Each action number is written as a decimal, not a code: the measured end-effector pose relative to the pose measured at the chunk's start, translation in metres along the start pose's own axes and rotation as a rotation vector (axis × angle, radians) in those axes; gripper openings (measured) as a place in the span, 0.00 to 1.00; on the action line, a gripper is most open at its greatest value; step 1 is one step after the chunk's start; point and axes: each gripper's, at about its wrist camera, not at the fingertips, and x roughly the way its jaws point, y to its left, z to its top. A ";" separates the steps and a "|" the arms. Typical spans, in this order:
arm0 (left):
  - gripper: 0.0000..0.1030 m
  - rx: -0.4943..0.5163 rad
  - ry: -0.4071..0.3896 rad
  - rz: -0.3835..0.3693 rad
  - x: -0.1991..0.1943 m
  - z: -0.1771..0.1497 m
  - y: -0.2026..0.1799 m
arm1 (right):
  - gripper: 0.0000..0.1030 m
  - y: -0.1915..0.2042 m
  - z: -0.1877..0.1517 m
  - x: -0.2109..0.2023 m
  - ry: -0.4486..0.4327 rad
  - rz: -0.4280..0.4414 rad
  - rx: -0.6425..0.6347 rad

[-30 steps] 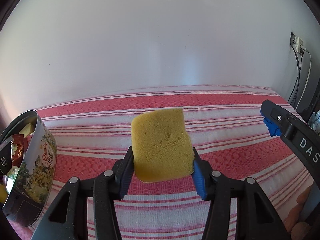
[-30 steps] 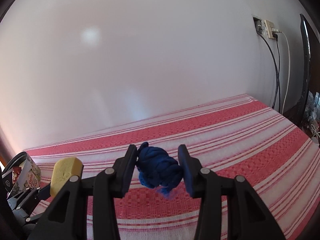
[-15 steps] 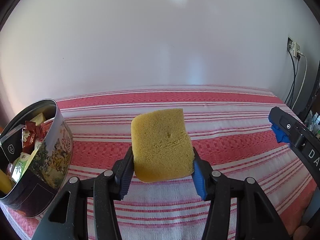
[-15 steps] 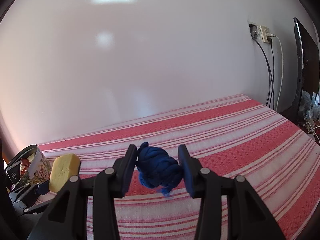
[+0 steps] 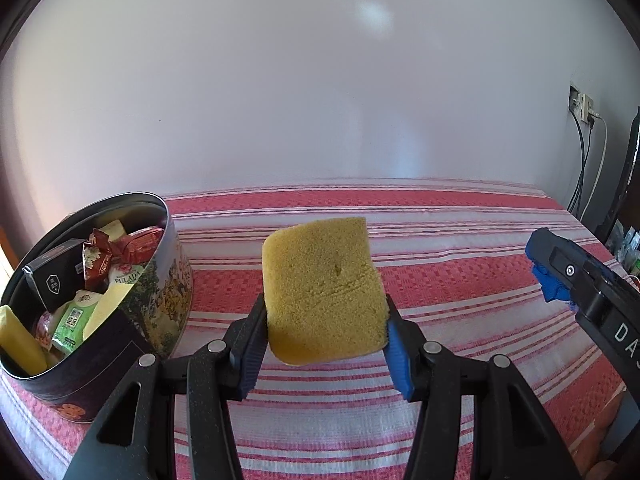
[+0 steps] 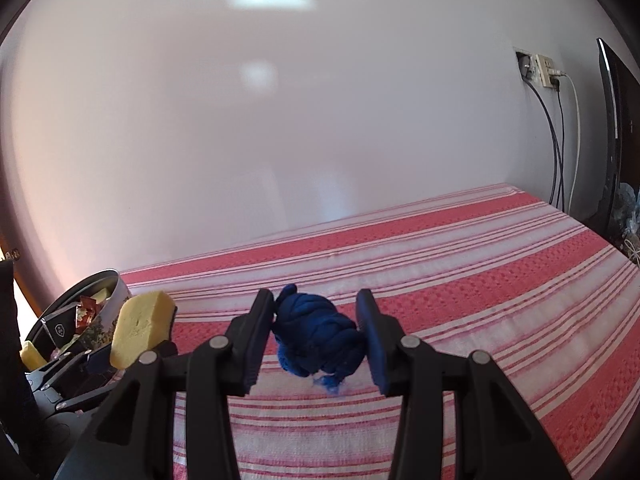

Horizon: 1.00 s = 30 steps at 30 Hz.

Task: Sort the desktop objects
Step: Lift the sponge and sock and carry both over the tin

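Yellow sponge (image 5: pixel 322 292) sits pinched in the left gripper (image 5: pixel 324 344) fingers and a blue yarn ball (image 6: pixel 316 336) in the right gripper (image 6: pixel 316 344), both held above the table (image 5: pixel 460 240). The open tin (image 5: pixel 100 292) at the left edge has drawn closer over the last second, so I judge drop-off is near. Red-and-white striped cloth covers the table against a plain wall (image 5: pixel 280 80).

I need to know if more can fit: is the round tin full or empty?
Nearly full. The tin has no lid, and packets and a small black box reach almost to its rim.
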 end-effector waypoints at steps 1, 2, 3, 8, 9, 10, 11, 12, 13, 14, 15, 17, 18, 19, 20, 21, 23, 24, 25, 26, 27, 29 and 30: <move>0.53 0.000 -0.005 0.004 -0.003 -0.001 0.002 | 0.42 0.004 -0.002 -0.002 -0.001 0.009 -0.003; 0.53 -0.001 -0.008 0.006 -0.007 -0.002 0.001 | 0.42 0.009 -0.004 -0.005 -0.002 0.015 -0.007; 0.53 -0.003 -0.010 0.005 -0.006 -0.006 0.005 | 0.42 0.013 -0.006 -0.007 -0.002 0.021 -0.011; 0.53 -0.016 -0.022 0.009 -0.016 -0.012 0.016 | 0.42 0.024 -0.012 -0.011 0.000 0.046 -0.007; 0.53 -0.019 -0.026 0.012 -0.019 -0.014 0.018 | 0.42 0.027 -0.012 -0.012 0.000 0.050 -0.008; 0.53 -0.022 -0.030 0.016 -0.021 -0.014 0.020 | 0.42 0.030 -0.013 -0.013 -0.007 0.051 -0.012; 0.53 -0.025 -0.034 0.018 -0.023 -0.015 0.023 | 0.42 0.032 -0.014 -0.014 -0.010 0.052 -0.016; 0.53 -0.030 -0.037 0.020 -0.025 -0.016 0.026 | 0.42 0.035 -0.015 -0.013 -0.009 0.055 -0.018; 0.53 -0.033 -0.041 0.023 -0.027 -0.017 0.029 | 0.42 0.037 -0.015 -0.013 -0.005 0.060 -0.018; 0.53 -0.036 -0.044 0.026 -0.028 -0.018 0.033 | 0.42 0.040 -0.016 -0.013 -0.003 0.066 -0.018; 0.53 -0.040 -0.047 0.027 -0.029 -0.019 0.037 | 0.42 0.043 -0.017 -0.013 0.000 0.070 -0.020; 0.53 -0.045 -0.052 0.031 -0.026 -0.021 0.051 | 0.42 0.052 -0.019 -0.013 0.000 0.079 -0.026; 0.53 -0.047 -0.054 0.036 -0.027 -0.022 0.055 | 0.42 0.056 -0.021 -0.012 0.003 0.085 -0.030; 0.52 -0.052 -0.057 0.039 -0.028 -0.023 0.059 | 0.42 0.060 -0.021 -0.011 0.006 0.090 -0.034; 0.53 -0.056 -0.059 0.041 -0.029 -0.024 0.063 | 0.42 0.065 -0.023 -0.011 0.007 0.095 -0.039; 0.53 -0.059 -0.061 0.047 -0.030 -0.025 0.067 | 0.42 0.069 -0.023 -0.011 0.007 0.101 -0.042; 0.53 -0.065 -0.068 0.062 -0.033 -0.026 0.076 | 0.42 0.078 -0.025 -0.010 0.007 0.113 -0.049; 0.52 -0.069 -0.070 0.061 -0.036 -0.027 0.079 | 0.42 0.083 -0.026 -0.008 0.010 0.119 -0.052; 0.52 -0.071 -0.074 0.047 -0.039 -0.027 0.083 | 0.42 0.088 -0.027 -0.006 0.019 0.126 -0.061; 0.52 -0.069 -0.078 0.052 -0.042 -0.027 0.085 | 0.42 0.092 -0.028 -0.005 0.020 0.131 -0.065; 0.52 -0.067 -0.086 0.068 -0.046 -0.027 0.088 | 0.42 0.096 -0.028 -0.005 0.017 0.137 -0.066; 0.53 -0.074 -0.096 0.065 -0.051 -0.027 0.094 | 0.42 0.104 -0.029 -0.004 0.019 0.154 -0.069; 0.53 -0.081 -0.097 0.056 -0.054 -0.026 0.097 | 0.42 0.107 -0.029 -0.005 0.018 0.161 -0.068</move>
